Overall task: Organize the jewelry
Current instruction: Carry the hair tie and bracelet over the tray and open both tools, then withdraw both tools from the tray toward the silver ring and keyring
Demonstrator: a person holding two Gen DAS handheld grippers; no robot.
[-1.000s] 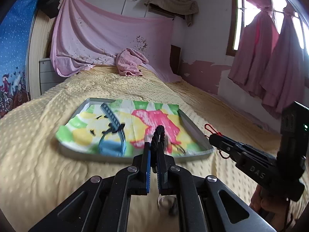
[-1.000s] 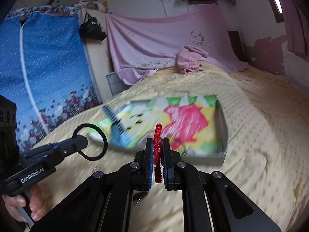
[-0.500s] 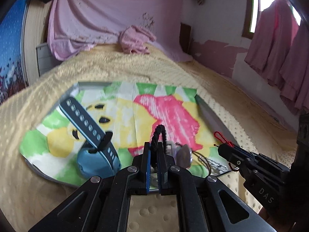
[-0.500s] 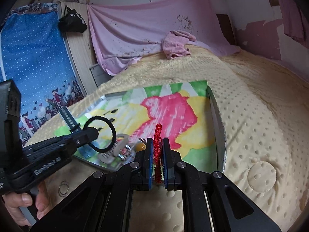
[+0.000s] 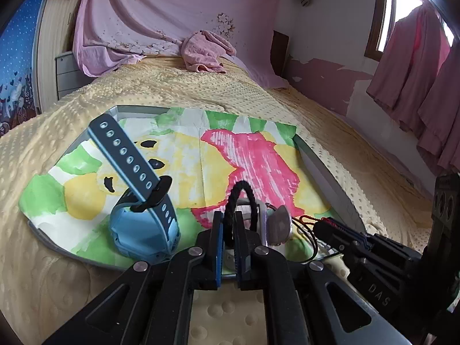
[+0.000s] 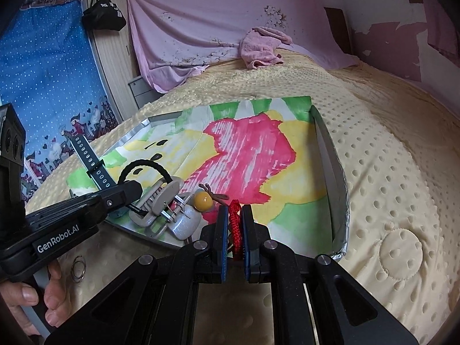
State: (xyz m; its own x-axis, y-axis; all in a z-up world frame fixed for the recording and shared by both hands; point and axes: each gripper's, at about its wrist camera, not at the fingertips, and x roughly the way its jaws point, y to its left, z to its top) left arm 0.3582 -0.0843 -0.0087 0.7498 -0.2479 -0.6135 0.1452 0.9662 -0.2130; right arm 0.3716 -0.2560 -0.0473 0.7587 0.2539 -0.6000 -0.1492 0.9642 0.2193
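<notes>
A grey tray lined with a pink, yellow and green painted sheet lies on the bed; it also shows in the right wrist view. My left gripper is shut on a black braided hair tie, held over the tray's near edge. My right gripper is shut on a red braided cord, just at the tray's near edge. In the tray lie a blue watch, grey hair clips and a yellow bead ornament.
The bed has a yellow dotted cover. A pink towel lies at the head. A thin metal ring lies on the cover in front of the tray. Pink curtains hang at the right.
Both grippers have moved forward and down towards the tray, keeping hold of the hair tie and the red cord. The tray now fills more of both views.
</notes>
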